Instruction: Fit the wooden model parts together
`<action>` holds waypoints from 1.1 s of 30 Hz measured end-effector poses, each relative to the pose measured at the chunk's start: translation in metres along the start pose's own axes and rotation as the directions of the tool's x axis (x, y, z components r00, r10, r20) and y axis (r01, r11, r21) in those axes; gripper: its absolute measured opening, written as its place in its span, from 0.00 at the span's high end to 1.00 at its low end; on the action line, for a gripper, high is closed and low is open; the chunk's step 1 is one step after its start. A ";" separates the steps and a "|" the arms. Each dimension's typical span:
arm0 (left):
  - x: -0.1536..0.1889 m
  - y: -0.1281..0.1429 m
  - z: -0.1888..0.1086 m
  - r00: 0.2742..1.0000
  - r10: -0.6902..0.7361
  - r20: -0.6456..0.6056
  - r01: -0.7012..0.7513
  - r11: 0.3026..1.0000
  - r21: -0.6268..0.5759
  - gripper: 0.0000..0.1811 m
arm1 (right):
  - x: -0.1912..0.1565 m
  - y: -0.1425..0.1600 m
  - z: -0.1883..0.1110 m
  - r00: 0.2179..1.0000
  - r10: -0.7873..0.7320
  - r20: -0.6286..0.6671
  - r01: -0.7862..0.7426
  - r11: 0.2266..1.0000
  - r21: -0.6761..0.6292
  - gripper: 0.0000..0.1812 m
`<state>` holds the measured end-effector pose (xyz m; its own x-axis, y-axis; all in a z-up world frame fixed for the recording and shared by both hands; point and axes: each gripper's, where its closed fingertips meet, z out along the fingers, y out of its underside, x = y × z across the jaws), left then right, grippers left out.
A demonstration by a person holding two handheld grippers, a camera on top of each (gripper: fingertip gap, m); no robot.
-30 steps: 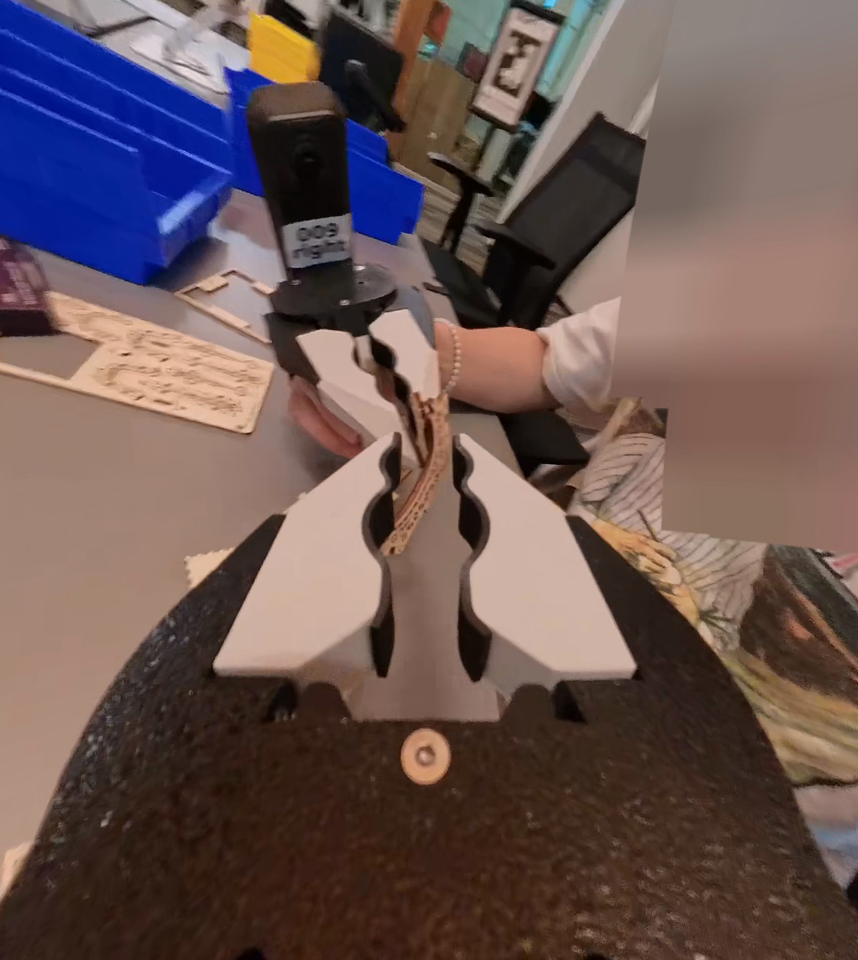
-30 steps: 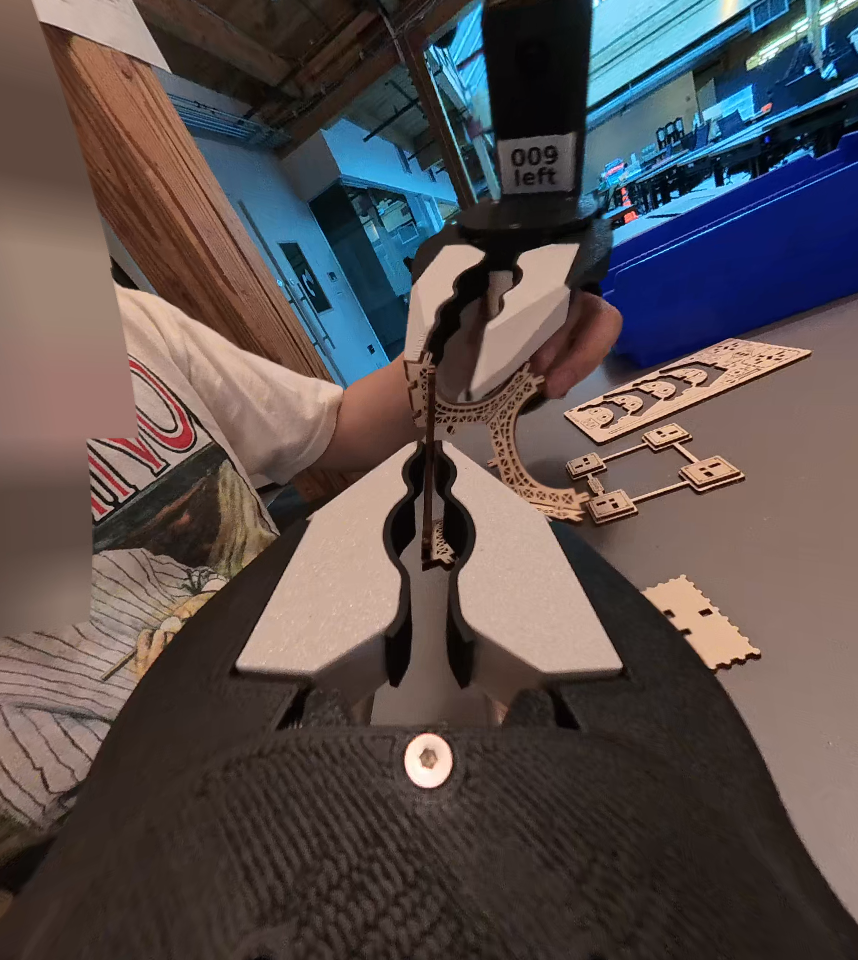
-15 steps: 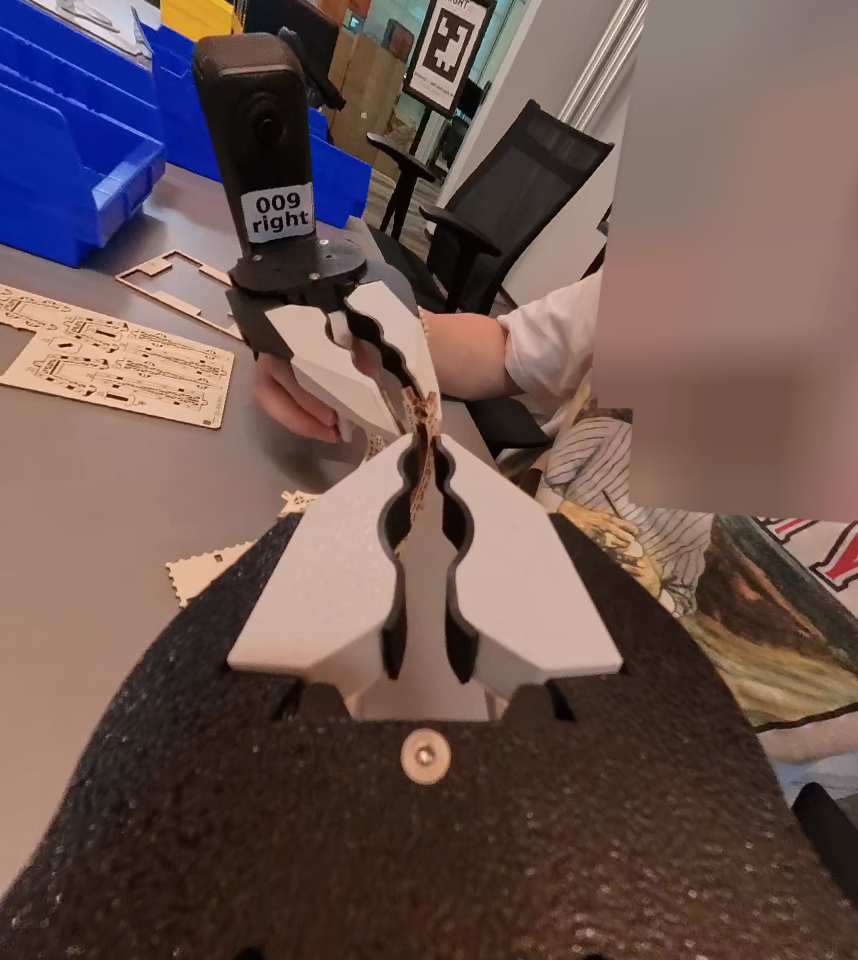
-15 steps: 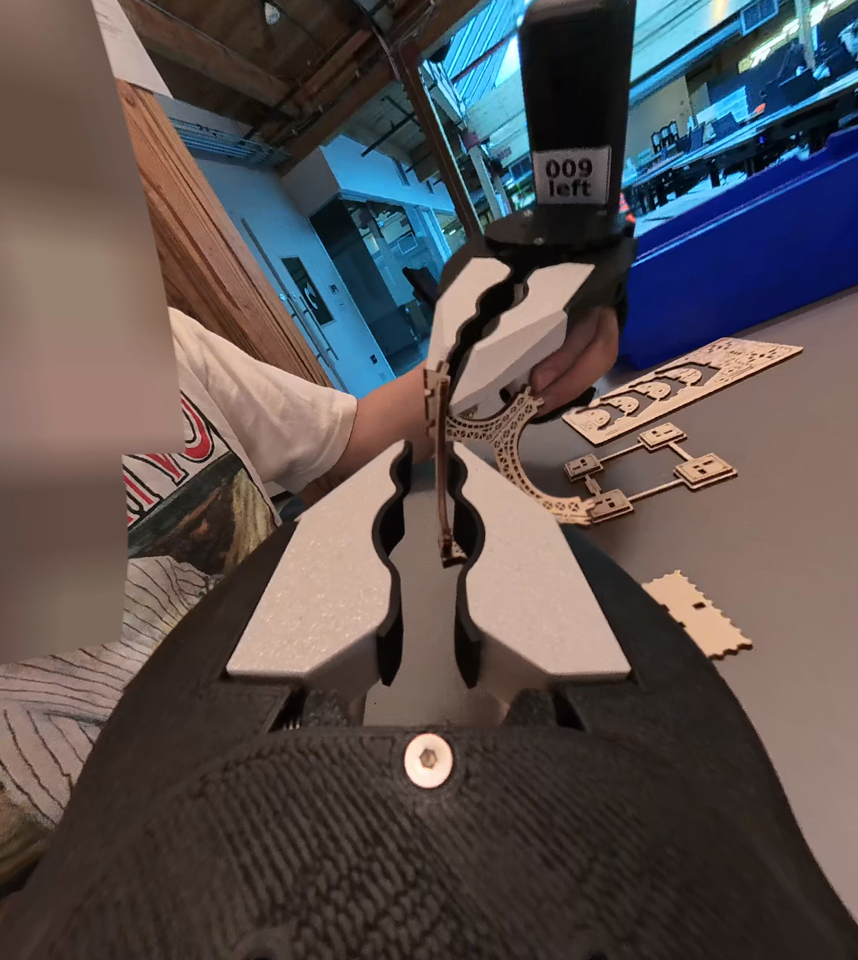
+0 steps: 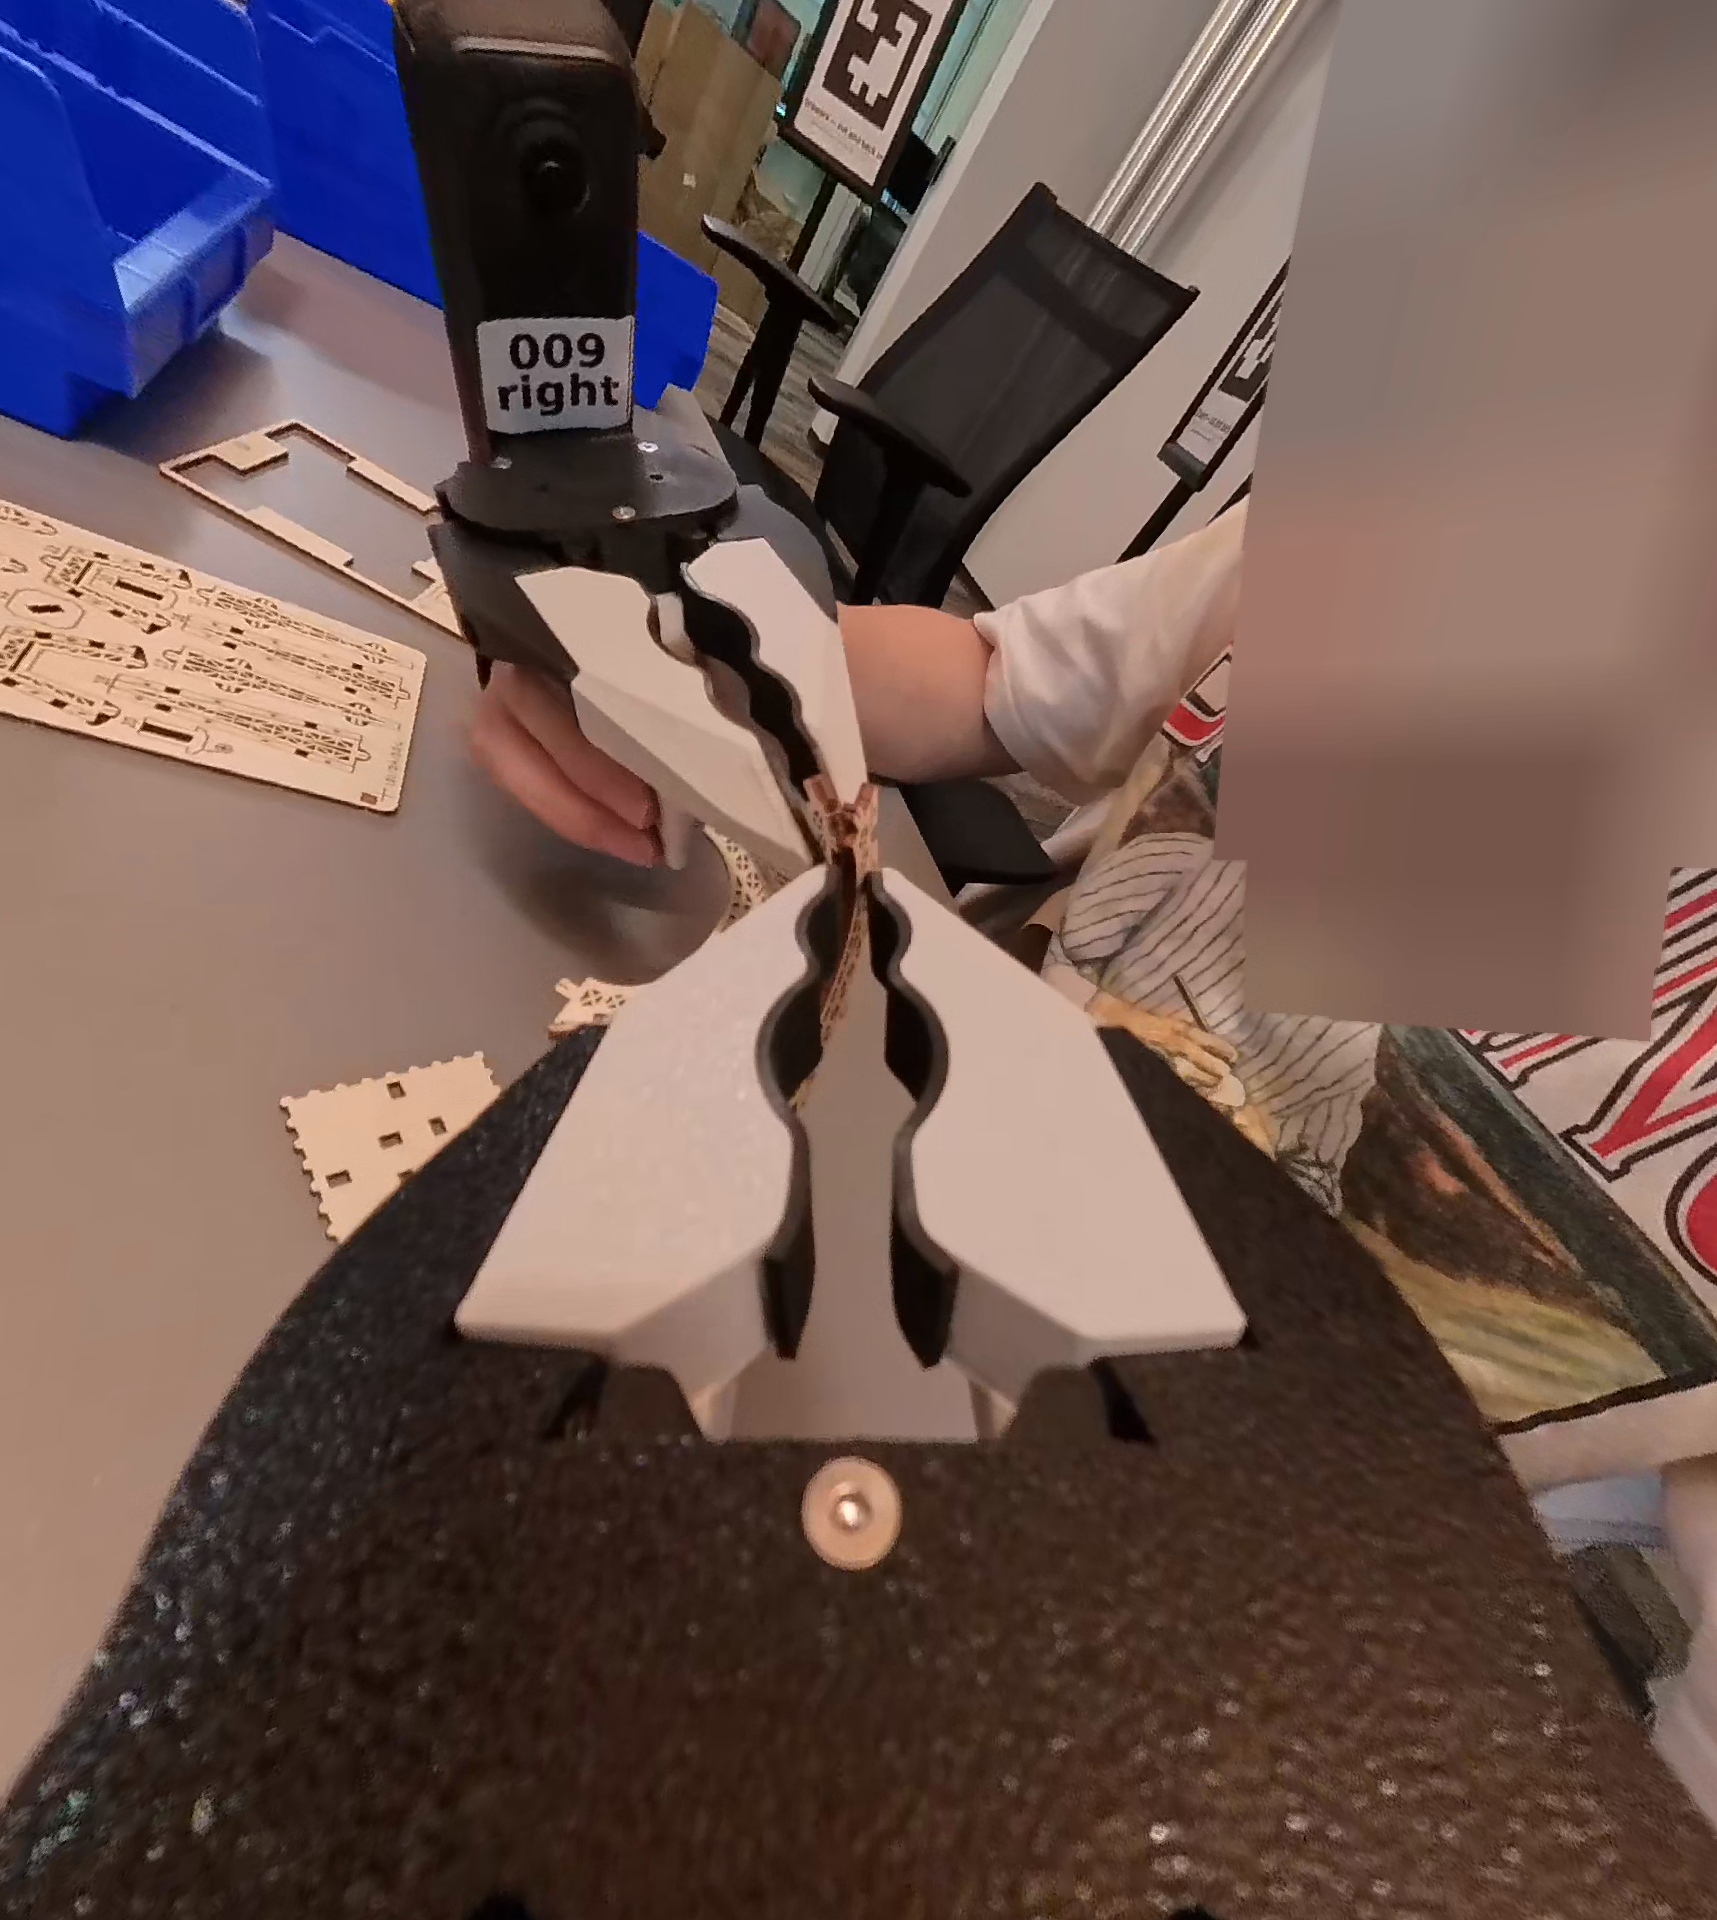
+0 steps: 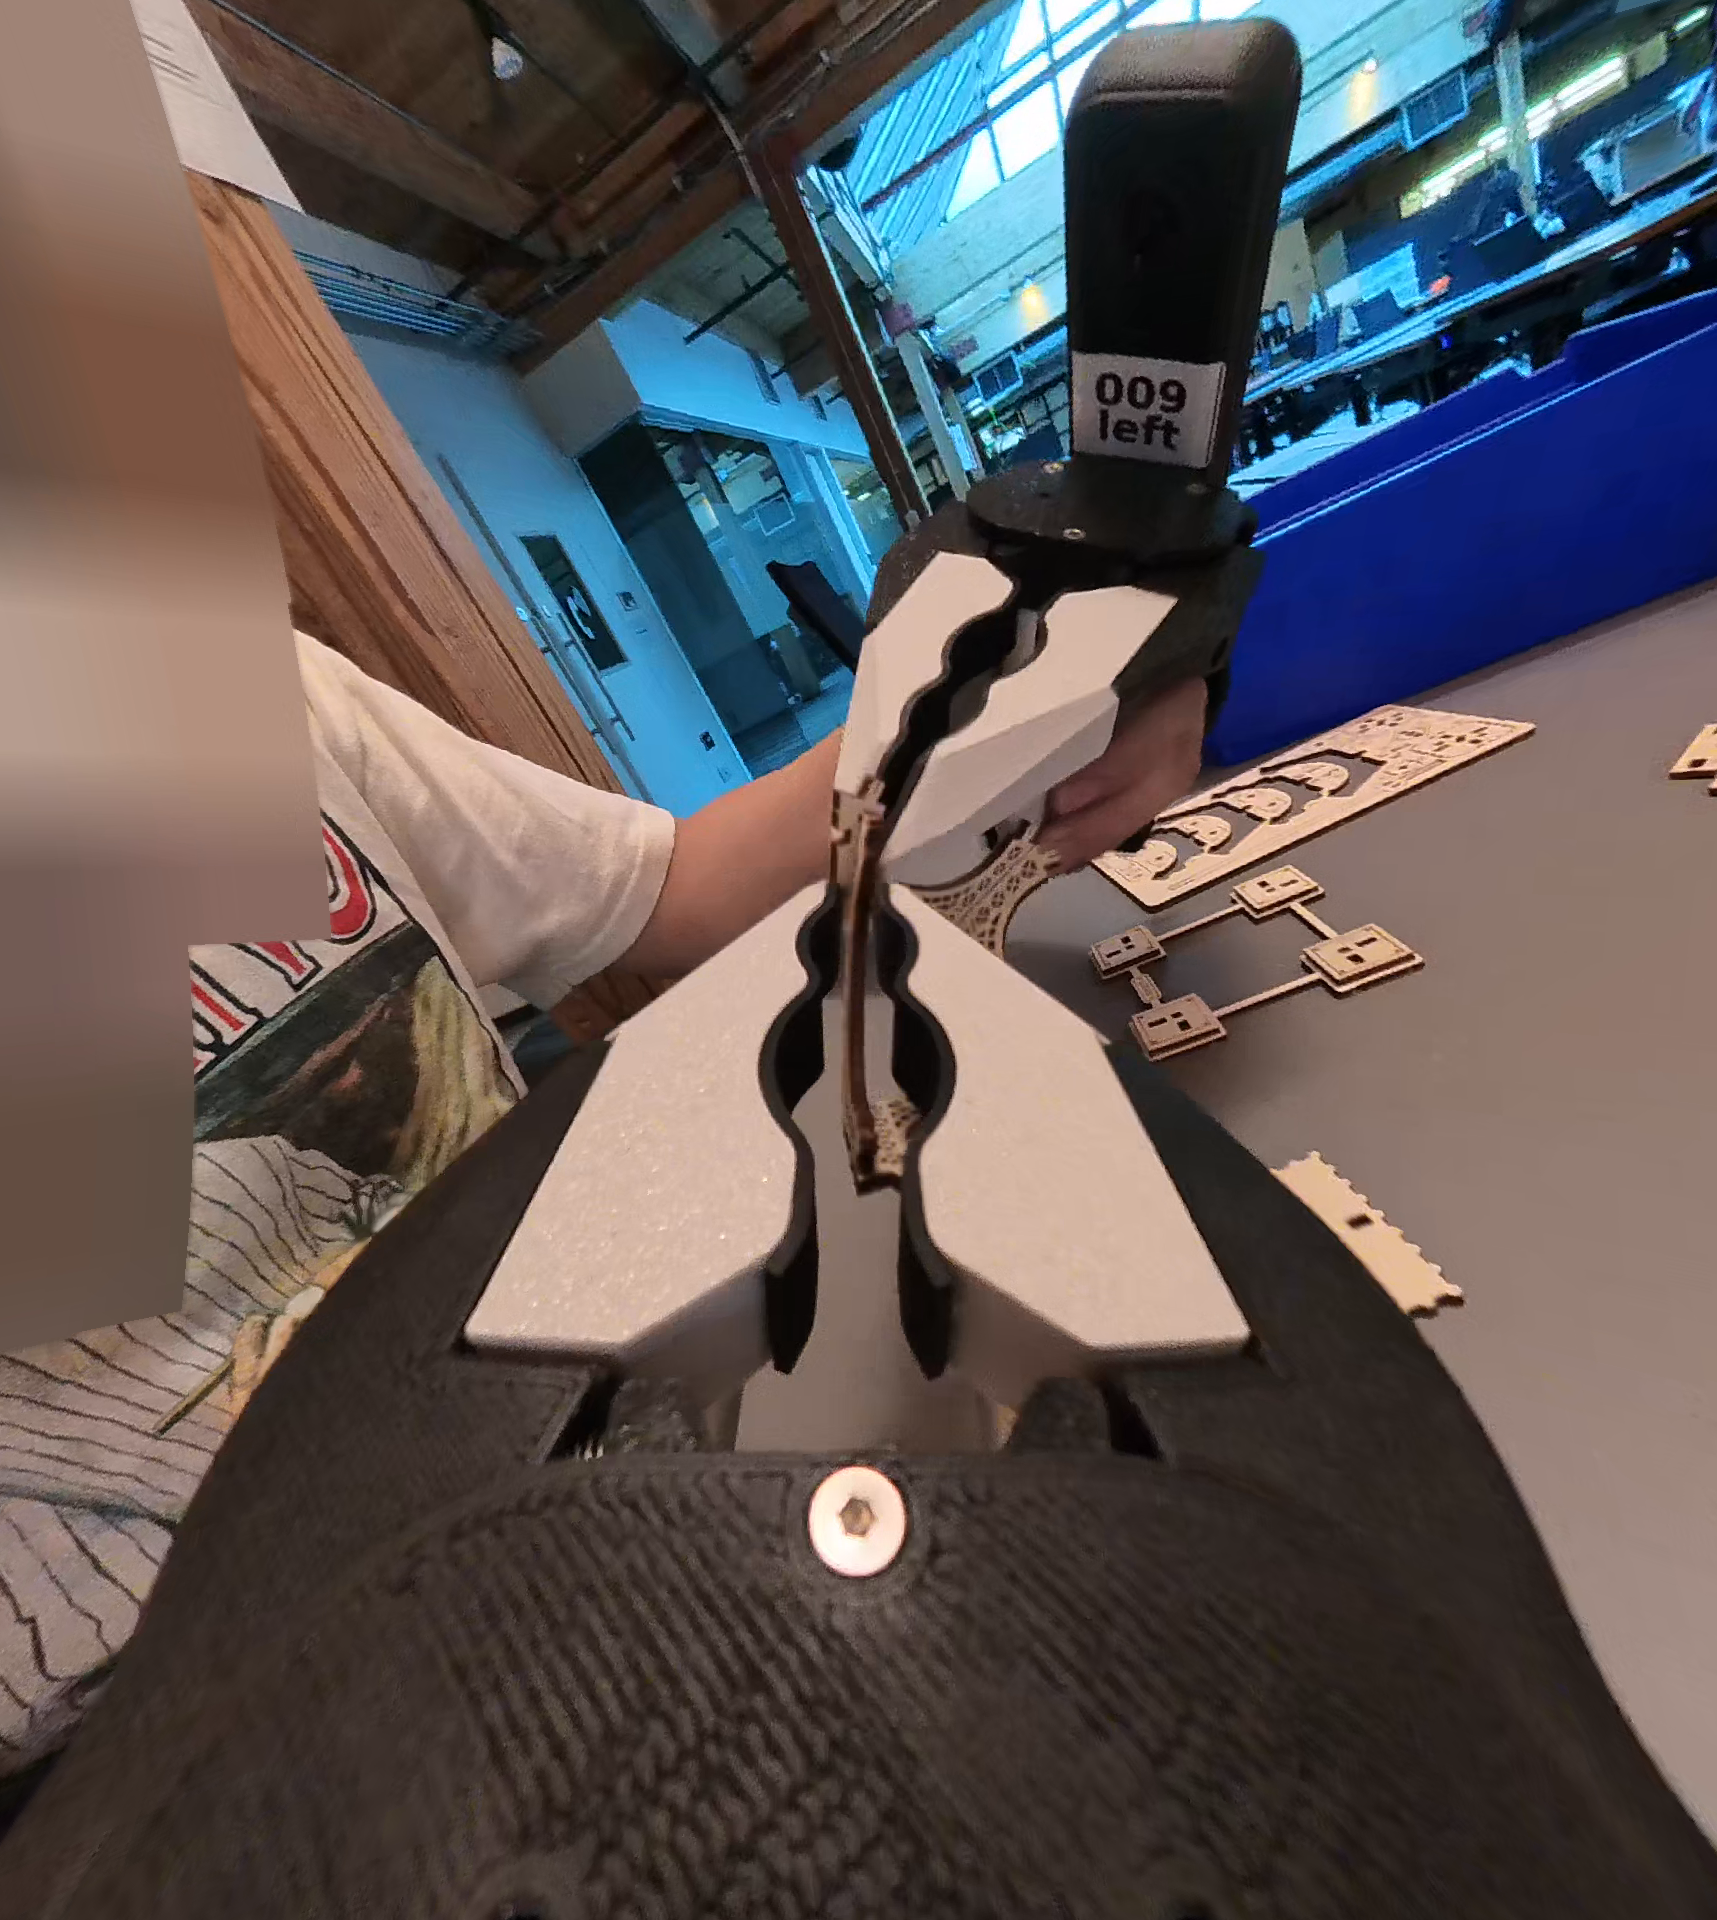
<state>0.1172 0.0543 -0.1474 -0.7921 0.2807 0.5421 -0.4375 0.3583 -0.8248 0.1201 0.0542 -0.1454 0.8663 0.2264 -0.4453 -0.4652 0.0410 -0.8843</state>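
Observation:
Both grippers hold thin lattice-cut wooden tower sides above the grey table [image 5: 106,987] and face each other tip to tip. My left gripper [image 5: 852,883] is shut on one lattice side [image 5: 838,1003]; in the right wrist view this gripper [image 6: 880,831] shows with its arched piece [image 6: 999,899] hanging below it. My right gripper [image 6: 859,904] is shut on a second side [image 6: 859,1023], seen edge-on. It shows opposite in the left wrist view [image 5: 812,826]. The top ends of the two pieces touch [image 5: 849,821] between the fingertips. Whether they interlock is hidden.
A toothed square wooden plate [image 5: 386,1122] lies just under the grippers. Cut-out wooden sheets [image 5: 179,665] and a frame of linked small squares [image 6: 1259,956] lie farther out. Blue bins [image 5: 54,208] line the table's back. A person's torso and a black chair [image 5: 1020,353] are beside the edge. My left and right fingertips are right by each other.
The two grippers have drawn closer together. The top ends of the two wooden pieces, apart a second ago, now meet between the fingertips. My left jaws have narrowed onto their piece.

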 end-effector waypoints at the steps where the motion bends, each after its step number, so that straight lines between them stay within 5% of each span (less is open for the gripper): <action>1: 0.000 0.000 0.001 1.000 0.000 0.000 0.000 1.000 -0.002 0.99 | 0.001 -0.002 0.000 1.000 0.005 -0.002 -0.005 1.000 0.015 0.98; 29: 0.004 0.010 0.003 0.983 -0.160 -0.089 0.156 0.986 -0.049 0.99 | -0.007 0.004 0.004 0.990 0.091 0.109 -0.089 0.996 -0.018 1.00; 33: -0.009 -0.005 0.003 0.993 -0.122 -0.001 0.122 0.991 -0.050 0.88 | -0.003 -0.009 -0.002 0.985 0.128 0.115 -0.136 0.988 0.067 1.00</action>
<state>0.1248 0.0471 -0.1487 -0.7326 0.2354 0.6387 -0.5090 0.4335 -0.7436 0.1216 0.0513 -0.1362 0.7729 0.3406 -0.5354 -0.5898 0.0745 -0.8041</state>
